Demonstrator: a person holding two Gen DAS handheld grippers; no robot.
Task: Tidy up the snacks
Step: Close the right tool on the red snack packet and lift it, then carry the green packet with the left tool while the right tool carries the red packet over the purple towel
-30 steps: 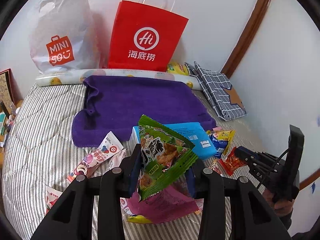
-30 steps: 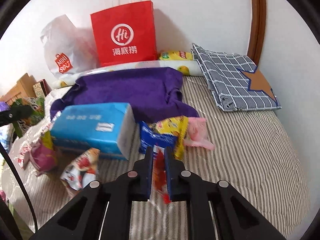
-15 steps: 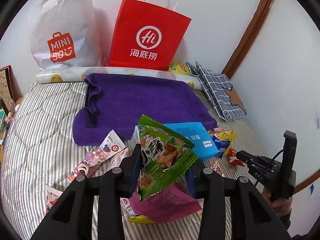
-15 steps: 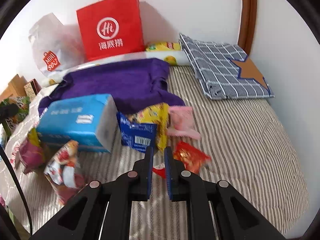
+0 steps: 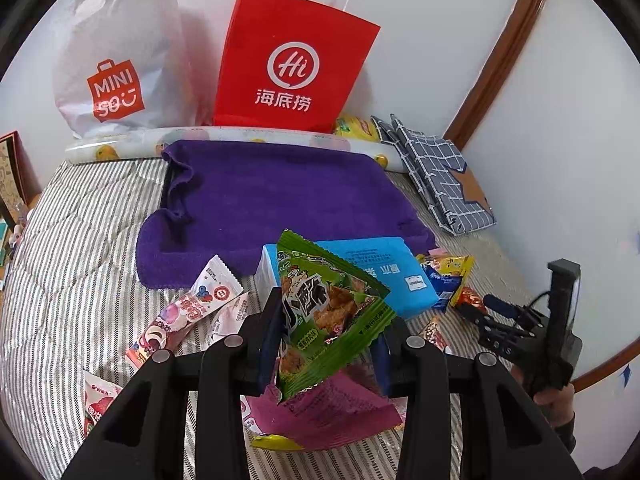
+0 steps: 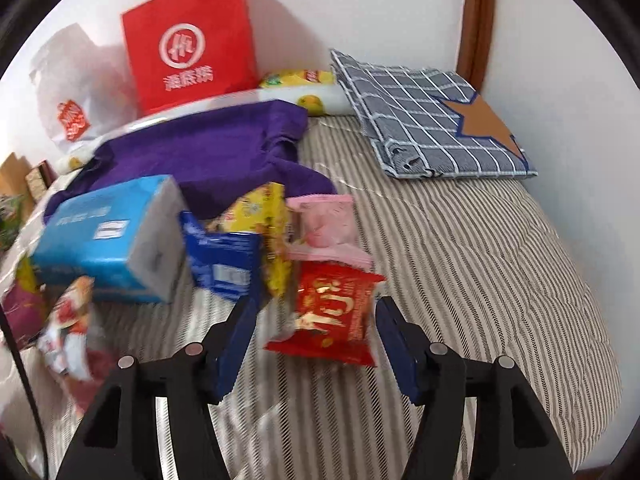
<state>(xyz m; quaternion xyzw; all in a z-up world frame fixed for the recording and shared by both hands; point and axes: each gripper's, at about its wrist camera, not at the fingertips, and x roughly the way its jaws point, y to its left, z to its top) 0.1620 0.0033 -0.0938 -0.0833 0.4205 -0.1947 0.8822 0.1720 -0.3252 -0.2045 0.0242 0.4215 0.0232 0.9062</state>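
Observation:
My left gripper (image 5: 326, 336) is shut on a green snack packet (image 5: 328, 312) and holds it above the striped bed. Under it lies a magenta packet (image 5: 324, 416). My right gripper (image 6: 316, 324) is open. A red snack packet (image 6: 334, 314) lies on the bed between its fingers, free of them. Beyond it sit a pink packet (image 6: 324, 226), a yellow packet (image 6: 264, 220) and a blue packet (image 6: 224, 260). The right gripper also shows in the left wrist view (image 5: 476, 316), low at the right beside a red packet (image 5: 468, 298).
A blue tissue pack (image 6: 108, 236) lies left of the snacks. A purple towel (image 5: 276, 200) covers the bed's middle. A red paper bag (image 5: 292, 64) and a white plastic bag (image 5: 116, 56) stand against the wall. A checked cloth (image 6: 424, 120) lies far right. Pink-white packets (image 5: 188, 312) lie left.
My right gripper was shut on the red packet, moved right, then opened and let it drop on the bed. My left gripper keeps its hold on the green packet.

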